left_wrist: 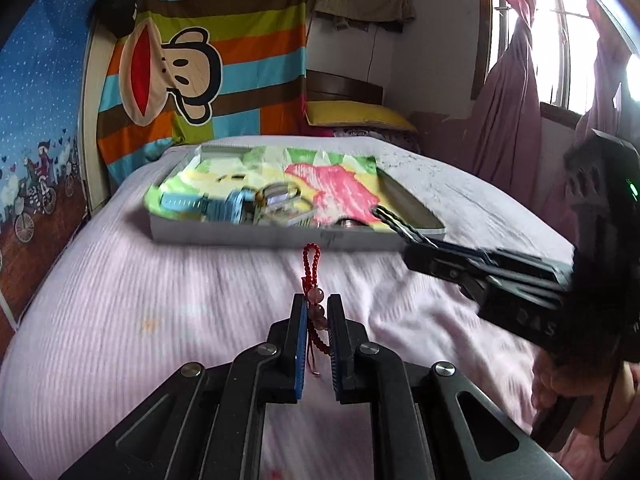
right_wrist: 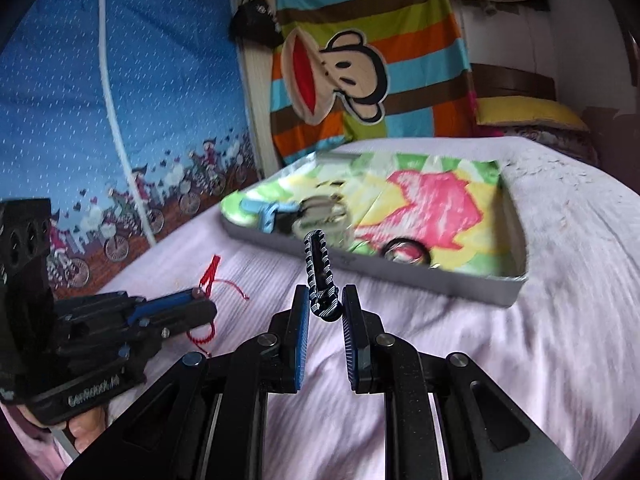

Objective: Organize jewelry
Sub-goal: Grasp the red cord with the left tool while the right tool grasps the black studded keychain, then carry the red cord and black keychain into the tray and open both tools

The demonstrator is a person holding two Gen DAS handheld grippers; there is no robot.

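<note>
My left gripper (left_wrist: pixel 317 314) is shut on a red bead bracelet (left_wrist: pixel 311 258) with larger brownish beads and red cord; its loop sticks out ahead of the fingers above the bed. In the right wrist view this gripper (right_wrist: pixel 200 294) sits at the lower left with red cord (right_wrist: pixel 210 276) hanging from it. My right gripper (right_wrist: pixel 326 304) is shut on a black-and-white braided bracelet (right_wrist: pixel 318 264) that stands up from the fingertips. In the left wrist view the right gripper (left_wrist: pixel 416 236) reaches toward the shallow grey tray (left_wrist: pixel 256 236), with the braided bracelet (left_wrist: pixel 390 218) over the tray's near right corner.
The tray (right_wrist: pixel 472 286) lies on a pink-striped bed (left_wrist: pixel 160 320), lined with a bright pink, green and yellow cloth (right_wrist: pixel 432 200). Inside are blue pieces (left_wrist: pixel 188 202), metal trinkets (left_wrist: pixel 280 200) and a ring-like object (right_wrist: pixel 404 254), all blurred. A yellow pillow (left_wrist: pixel 356 114) lies beyond; a hand (right_wrist: pixel 80 432) holds the left gripper.
</note>
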